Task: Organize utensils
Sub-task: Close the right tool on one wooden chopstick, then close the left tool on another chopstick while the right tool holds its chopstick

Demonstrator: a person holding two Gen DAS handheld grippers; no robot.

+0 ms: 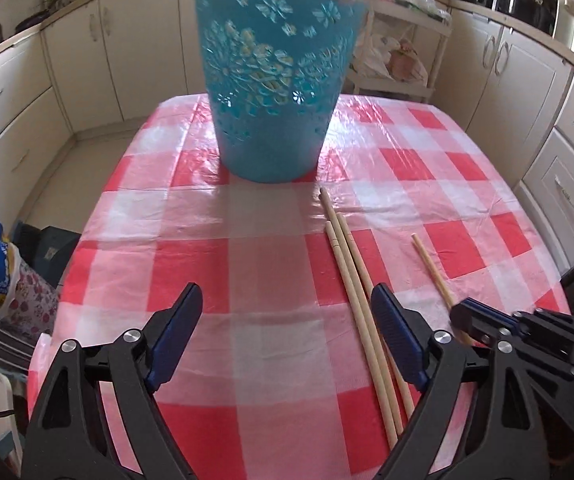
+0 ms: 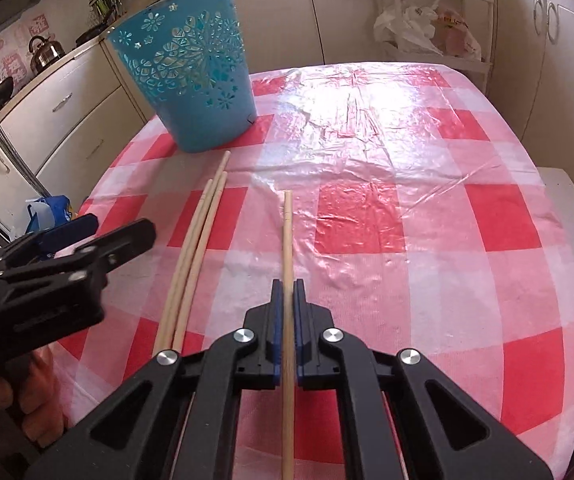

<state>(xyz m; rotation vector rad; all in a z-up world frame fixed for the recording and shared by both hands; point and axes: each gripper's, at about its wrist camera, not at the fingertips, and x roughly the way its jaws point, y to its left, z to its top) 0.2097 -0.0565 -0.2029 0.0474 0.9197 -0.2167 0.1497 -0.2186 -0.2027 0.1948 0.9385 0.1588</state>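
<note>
- The right gripper (image 2: 285, 300), at the lower centre of the right wrist view, is closing its blue pads tightly on a single chopstick (image 2: 287, 232); the stick is running straight between the jaws and sticking out ahead of them toward the frame's middle.
- The grip is sitting well back along the stick, probably so the free end can be tipped into a container afterwards.
- The left gripper (image 1: 287, 312), at the bottom of the left wrist view, is standing wide open and holding nothing; bare tablecloth is showing between its fingers.
- Three loose chopsticks (image 1: 351, 264) are lying side by side on the cloth, passing just beside the inner edge of the left gripper's right-hand finger (image 1: 397, 336) in that view, not between the jaws. The open span appears ready to take one of them next.
- The checked tablecloth (image 1: 247, 208), red and white under a clear plastic cover, is spreading across the table in both views.
- A turquoise basket (image 1: 273, 80) with flower cut-outs is standing upright at the upper centre of the left view, well beyond the sticks; stick tips are poking above its rim, so it seems to be the collecting place.
- Kitchen cabinets (image 1: 11, 120) are lining the background.
</note>
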